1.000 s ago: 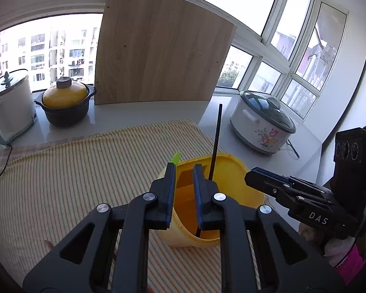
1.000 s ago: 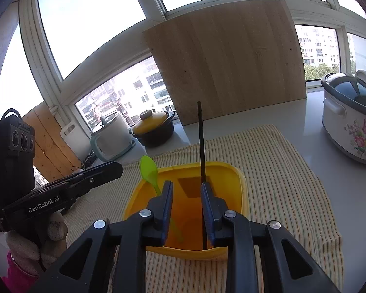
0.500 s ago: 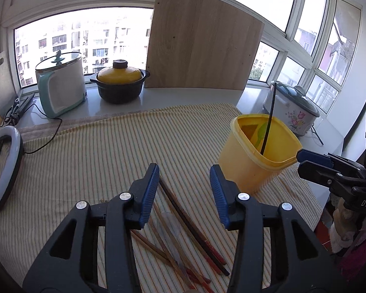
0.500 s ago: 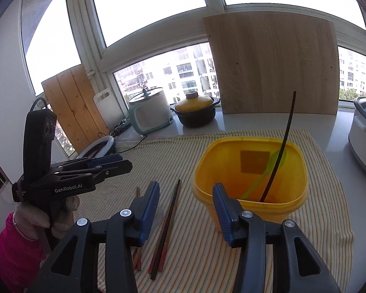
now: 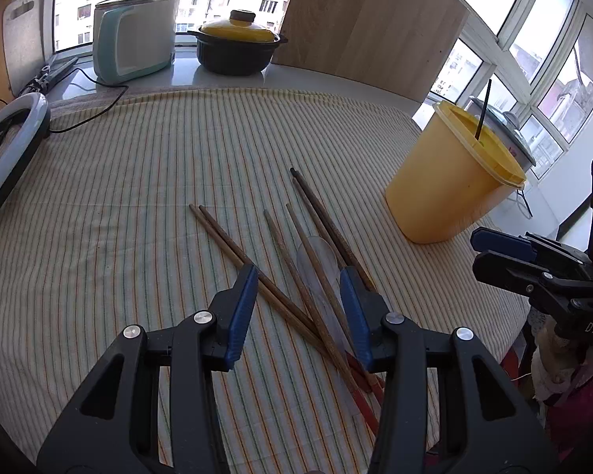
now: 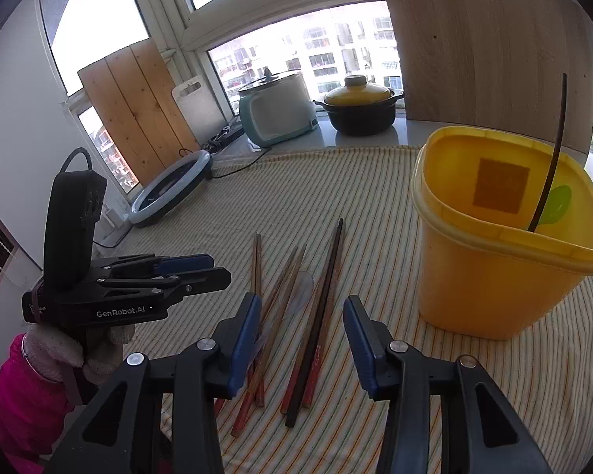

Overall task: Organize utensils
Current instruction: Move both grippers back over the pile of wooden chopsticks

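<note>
Both grippers hang over loose chopsticks as a yellow bin waits nearby

The left gripper (image 5: 296, 308) stands partly open and empty; the right gripper (image 6: 300, 335), jaws closing slightly, grips nothing either. The chopsticks (image 6: 316, 316) lie on the striped cloth (image 5: 138, 197) directly under both, long axes running away from the fingers, so neither hand is clearly nearer. The yellow bin (image 6: 494, 276), just beside the pile, holds a dark chopstick (image 6: 553, 150) and a green spoon (image 6: 555, 205)

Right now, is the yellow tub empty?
No. The tub holds a green spoon and a dark chopstick.
</note>
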`<action>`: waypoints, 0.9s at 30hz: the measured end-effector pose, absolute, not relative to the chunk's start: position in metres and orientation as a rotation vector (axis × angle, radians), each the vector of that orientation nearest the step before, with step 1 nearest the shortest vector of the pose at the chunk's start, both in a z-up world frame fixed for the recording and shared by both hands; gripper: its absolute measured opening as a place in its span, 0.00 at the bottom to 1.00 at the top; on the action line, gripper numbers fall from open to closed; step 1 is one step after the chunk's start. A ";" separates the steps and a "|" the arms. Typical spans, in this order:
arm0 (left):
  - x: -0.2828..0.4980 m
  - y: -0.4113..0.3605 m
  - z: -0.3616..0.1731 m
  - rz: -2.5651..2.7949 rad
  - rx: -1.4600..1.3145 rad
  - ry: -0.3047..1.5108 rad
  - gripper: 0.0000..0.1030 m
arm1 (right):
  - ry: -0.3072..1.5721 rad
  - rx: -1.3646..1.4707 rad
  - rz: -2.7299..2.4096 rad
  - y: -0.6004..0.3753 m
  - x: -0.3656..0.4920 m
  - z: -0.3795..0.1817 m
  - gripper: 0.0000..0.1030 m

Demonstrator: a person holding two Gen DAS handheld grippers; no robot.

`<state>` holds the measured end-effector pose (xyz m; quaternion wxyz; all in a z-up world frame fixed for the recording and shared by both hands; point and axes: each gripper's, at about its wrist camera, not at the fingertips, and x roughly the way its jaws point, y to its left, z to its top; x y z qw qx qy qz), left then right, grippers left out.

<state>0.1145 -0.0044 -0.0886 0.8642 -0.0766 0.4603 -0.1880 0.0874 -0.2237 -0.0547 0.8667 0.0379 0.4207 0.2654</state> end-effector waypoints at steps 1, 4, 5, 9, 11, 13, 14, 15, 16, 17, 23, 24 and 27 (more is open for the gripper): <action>0.114 -0.003 -0.093 -0.394 -0.166 0.975 0.42 | 0.898 0.076 0.561 -0.221 0.088 -0.060 0.42; 0.110 0.000 -0.103 -0.401 -0.192 1.003 0.42 | 0.963 0.094 0.583 -0.214 0.092 -0.078 0.37; 0.109 0.001 -0.106 -0.405 -0.202 1.011 0.42 | 0.988 0.103 0.593 -0.211 0.093 -0.085 0.36; 0.108 0.003 -0.115 -0.432 -0.256 1.049 0.34 | 1.066 0.136 0.619 -0.204 0.097 -0.107 0.32; 0.110 0.002 -0.116 -0.448 -0.272 1.063 0.33 | 1.096 0.147 0.628 -0.200 0.098 -0.115 0.29; 0.110 0.000 -0.117 -0.461 -0.280 1.072 0.28 | 1.113 0.150 0.637 -0.197 0.098 -0.121 0.27; 0.111 -0.001 -0.117 -0.466 -0.282 1.075 0.26 | 1.121 0.154 0.640 -0.196 0.098 -0.123 0.26; 0.112 -0.001 -0.118 -0.470 -0.285 1.078 0.26 | 1.130 0.162 0.646 -0.195 0.098 -0.125 0.25; 0.113 -0.002 -0.118 -0.472 -0.289 1.080 0.25 | 1.138 0.169 0.652 -0.195 0.098 -0.127 0.24; 0.115 -0.003 -0.118 -0.476 -0.291 1.083 0.20 | 1.145 0.174 0.658 -0.194 0.100 -0.129 0.24; 0.134 -0.009 -0.123 -0.473 -0.278 1.120 0.18 | 1.172 0.182 0.675 -0.185 0.103 -0.136 0.21; 0.137 -0.010 -0.124 -0.475 -0.274 1.126 0.18 | 1.175 0.184 0.677 -0.184 0.103 -0.137 0.21; 0.149 -0.015 -0.127 -0.472 -0.251 1.153 0.18 | 1.189 0.200 0.684 -0.182 0.104 -0.139 0.21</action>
